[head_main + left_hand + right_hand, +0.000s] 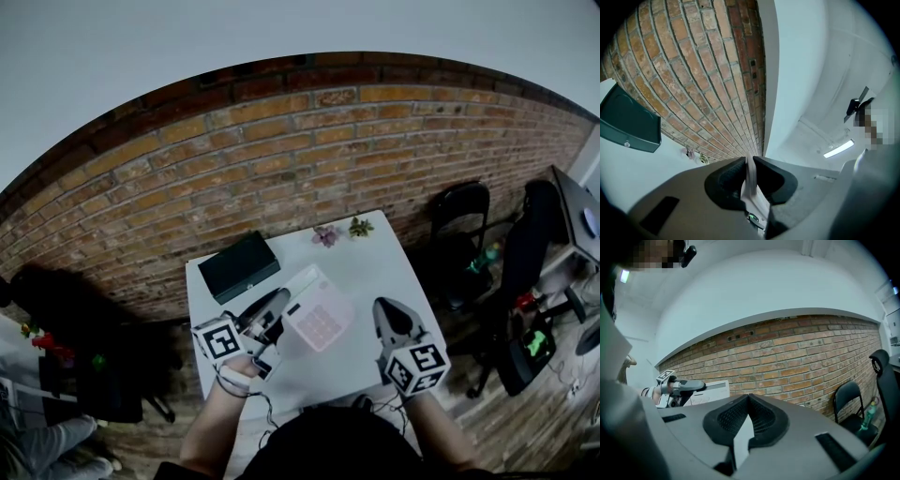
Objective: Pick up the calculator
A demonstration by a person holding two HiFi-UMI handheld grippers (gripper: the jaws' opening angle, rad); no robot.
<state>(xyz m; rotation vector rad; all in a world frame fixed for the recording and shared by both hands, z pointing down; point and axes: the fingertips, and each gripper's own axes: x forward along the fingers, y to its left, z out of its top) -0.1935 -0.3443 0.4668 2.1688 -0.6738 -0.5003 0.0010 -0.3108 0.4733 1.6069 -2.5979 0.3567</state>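
- My right gripper (749, 401) has its jaws closed together on nothing, over the near right part of the white worktop (380, 272).
- My left gripper (749, 174) has its jaws clamped on one edge of the calculator (319, 316), which I hold over the middle of the worktop.
- Beyond it a dark box (239, 266) lies on the worktop, with small flowers (326, 235) at the far edge.
- A brick wall (281, 159) stands behind.

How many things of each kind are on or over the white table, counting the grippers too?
Box: 1
Calculator: 1
Flowers: 2
Grippers, left and right: 2
Total: 6
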